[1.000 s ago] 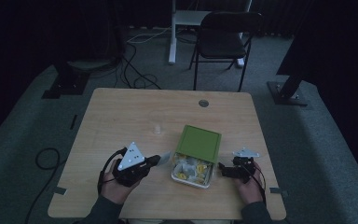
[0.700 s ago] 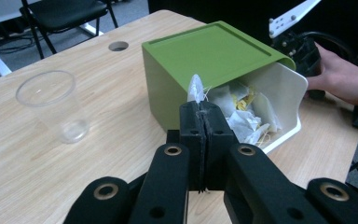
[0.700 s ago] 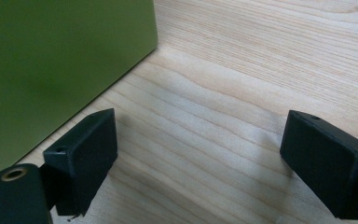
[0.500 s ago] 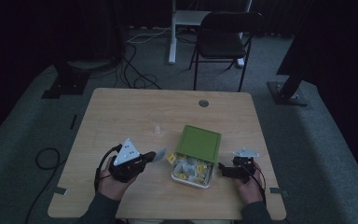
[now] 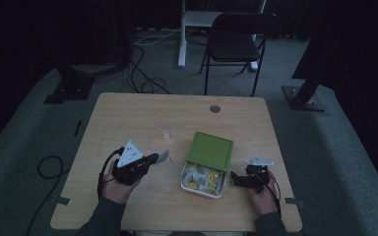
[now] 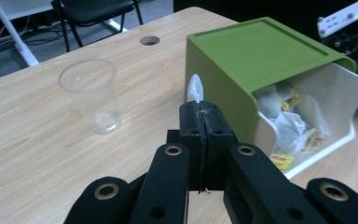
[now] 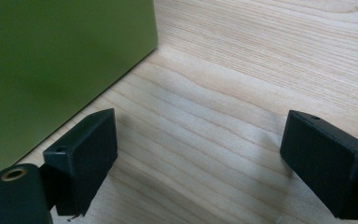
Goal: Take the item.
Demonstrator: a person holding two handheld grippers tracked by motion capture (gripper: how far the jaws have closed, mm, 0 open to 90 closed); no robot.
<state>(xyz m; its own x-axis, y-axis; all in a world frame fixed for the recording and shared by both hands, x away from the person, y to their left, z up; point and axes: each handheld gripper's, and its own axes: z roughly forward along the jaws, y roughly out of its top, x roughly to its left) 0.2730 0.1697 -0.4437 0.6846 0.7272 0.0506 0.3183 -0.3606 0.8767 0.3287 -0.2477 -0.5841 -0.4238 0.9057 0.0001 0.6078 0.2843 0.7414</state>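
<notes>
One white packet [image 6: 195, 88] pinched in left gripper [image 6: 200, 109], poking past tips; right gripper [image 7: 200, 163] wide, empty.

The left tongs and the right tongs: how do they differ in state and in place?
The left tongs are shut on a small white packet; the right tongs stand open with only bare table between them. The left tongs point toward the clear cup and the green box from its left; the right tongs sit close beside the box's right side. Both have black jaws.
</notes>
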